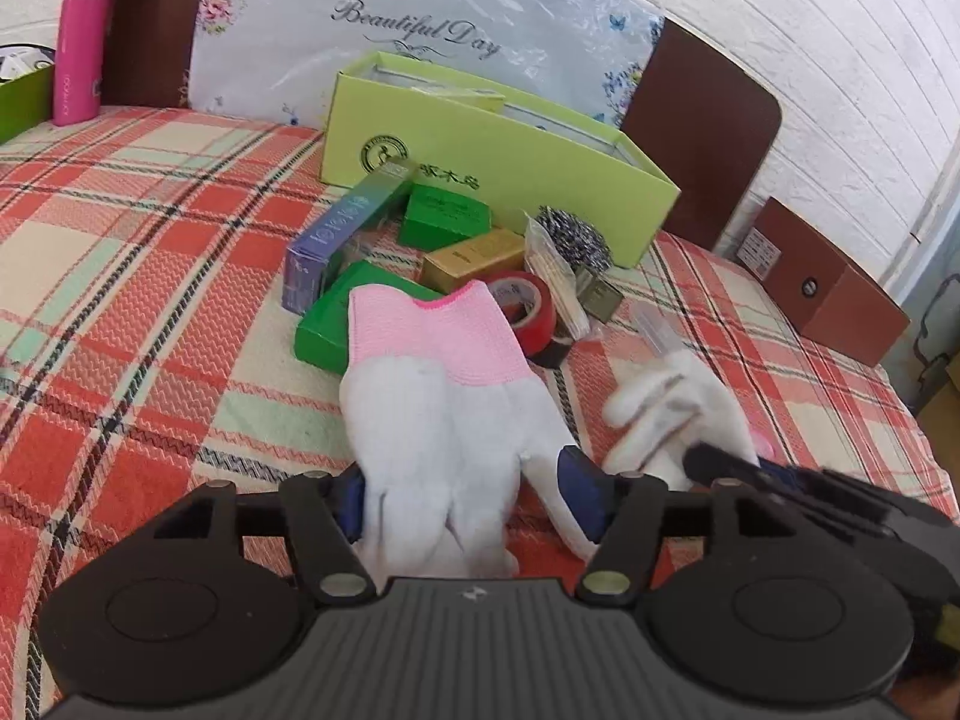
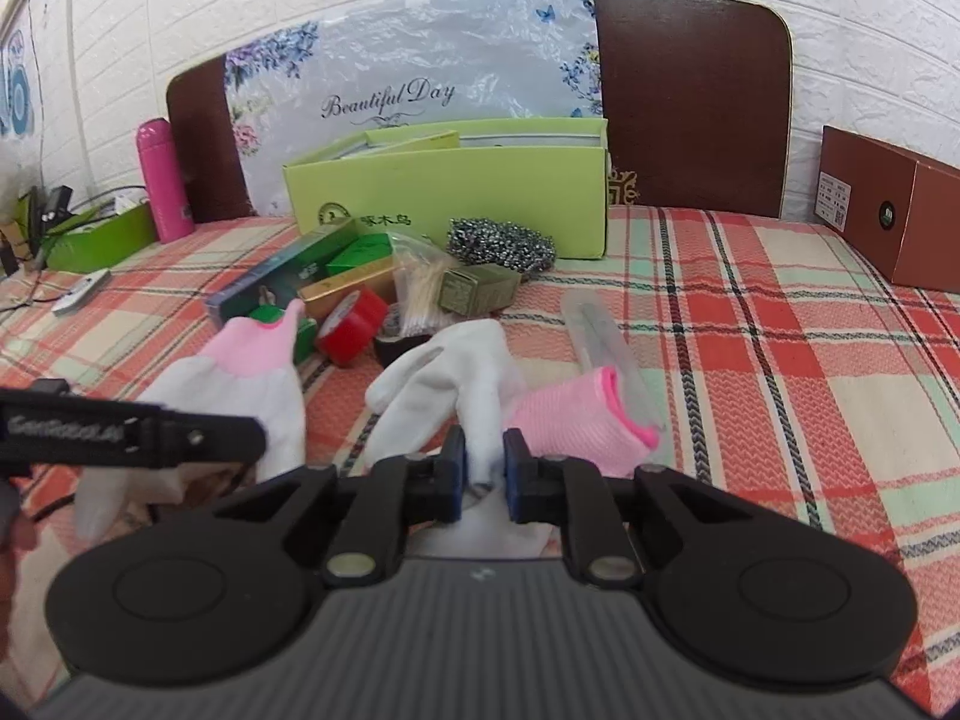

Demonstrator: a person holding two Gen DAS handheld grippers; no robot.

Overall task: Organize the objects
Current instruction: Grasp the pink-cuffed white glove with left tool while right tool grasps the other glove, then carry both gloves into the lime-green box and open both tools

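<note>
While both grippers point forward and downward over the red, cream and green plaid cloth (image 2: 750,312), each has one glove of a pair before it. Nearest, the right gripper (image 2: 485,471) has its blue pads pinched narrowly on a finger of the right-hand white knit glove with a pink cuff (image 2: 456,384); that glove lies crumpled, fingers toward the camera and left, cuff off to the right. The left gripper (image 1: 462,495) stands fairly wide, its pads straddling the fingers of the left-hand white knit glove with a pink cuff (image 1: 444,396) without visibly pressing them; this glove lies flat, its long axis running straight away from the jaws, cuff farthest. Judging by that, each hand is nearest its own glove, and the left need only close. Beyond the cuffs sits a clutter including a red roll of tape (image 1: 522,306) and a steel wire scourer (image 2: 501,243), and behind that the open lime-green cardboard box (image 2: 444,198), probably the destination.
</note>
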